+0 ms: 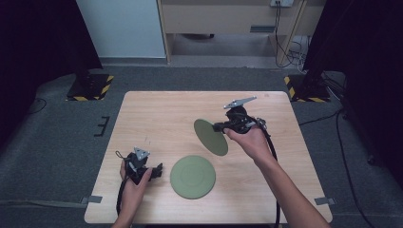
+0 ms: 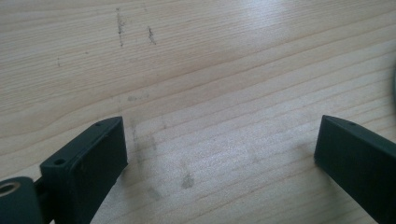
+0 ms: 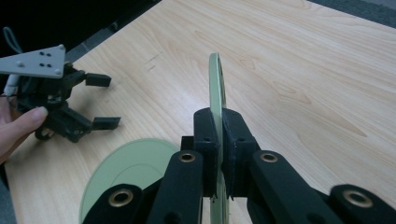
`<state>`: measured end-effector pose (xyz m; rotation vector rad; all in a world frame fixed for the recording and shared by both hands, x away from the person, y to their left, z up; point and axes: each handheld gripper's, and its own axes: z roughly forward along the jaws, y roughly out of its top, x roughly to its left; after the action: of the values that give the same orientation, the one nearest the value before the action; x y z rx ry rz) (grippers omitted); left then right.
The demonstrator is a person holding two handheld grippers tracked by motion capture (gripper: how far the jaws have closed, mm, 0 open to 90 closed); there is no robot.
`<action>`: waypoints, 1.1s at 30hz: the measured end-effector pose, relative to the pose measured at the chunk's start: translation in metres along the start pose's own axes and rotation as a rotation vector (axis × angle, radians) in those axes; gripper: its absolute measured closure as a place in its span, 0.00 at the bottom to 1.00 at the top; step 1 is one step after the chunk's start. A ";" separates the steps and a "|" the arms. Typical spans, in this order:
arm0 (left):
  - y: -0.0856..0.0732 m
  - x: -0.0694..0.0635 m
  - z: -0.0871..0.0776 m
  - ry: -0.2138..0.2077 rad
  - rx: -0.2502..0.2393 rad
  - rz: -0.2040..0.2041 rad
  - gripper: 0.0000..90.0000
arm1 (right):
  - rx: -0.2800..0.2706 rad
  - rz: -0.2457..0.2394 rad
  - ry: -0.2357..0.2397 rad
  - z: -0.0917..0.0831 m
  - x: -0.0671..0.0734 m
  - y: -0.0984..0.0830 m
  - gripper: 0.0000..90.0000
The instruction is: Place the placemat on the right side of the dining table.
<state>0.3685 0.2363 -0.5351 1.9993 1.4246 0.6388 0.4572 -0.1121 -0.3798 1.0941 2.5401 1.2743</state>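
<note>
My right gripper (image 1: pixel 222 126) is shut on the rim of a green plate (image 1: pixel 210 137) and holds it tilted on edge above the middle of the wooden table (image 1: pixel 161 114). In the right gripper view the plate (image 3: pixel 215 88) stands edge-on between the two black pads of my right gripper (image 3: pixel 219 133). A second green plate (image 1: pixel 192 176) lies flat near the front edge, also seen as the flat plate (image 3: pixel 133 170). My left gripper (image 1: pixel 158 170) rests low at the front left, open, just left of the flat plate. In its own view the left gripper (image 2: pixel 219 149) has only bare wood between its jaws.
Dark stands with yellow-black striped bases (image 1: pixel 90 88) sit on the grey floor beyond the table's far corners. A wooden cabinet (image 1: pixel 228 19) and cables are at the back. The far half of the table shows bare wood.
</note>
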 end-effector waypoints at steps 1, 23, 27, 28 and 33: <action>0.000 0.000 0.000 -0.002 0.001 -0.003 0.02 | -0.002 0.003 -0.004 0.000 -0.001 0.001 0.96; -0.001 0.003 0.001 -0.018 0.009 -0.033 0.01 | -0.033 0.046 -0.091 -0.011 -0.021 0.009 0.96; -0.001 0.003 0.001 -0.018 0.009 -0.033 0.01 | -0.040 0.056 -0.113 -0.015 -0.026 0.008 0.96; -0.001 0.003 0.001 -0.018 0.009 -0.033 0.01 | -0.043 0.055 -0.117 -0.016 -0.028 0.008 0.96; -0.001 0.003 0.001 -0.018 0.009 -0.033 0.01 | -0.054 0.076 -0.140 -0.022 -0.036 0.006 0.96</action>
<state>0.3696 0.2391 -0.5363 1.9791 1.4494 0.5998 0.4787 -0.1472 -0.3691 1.2333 2.3708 1.2285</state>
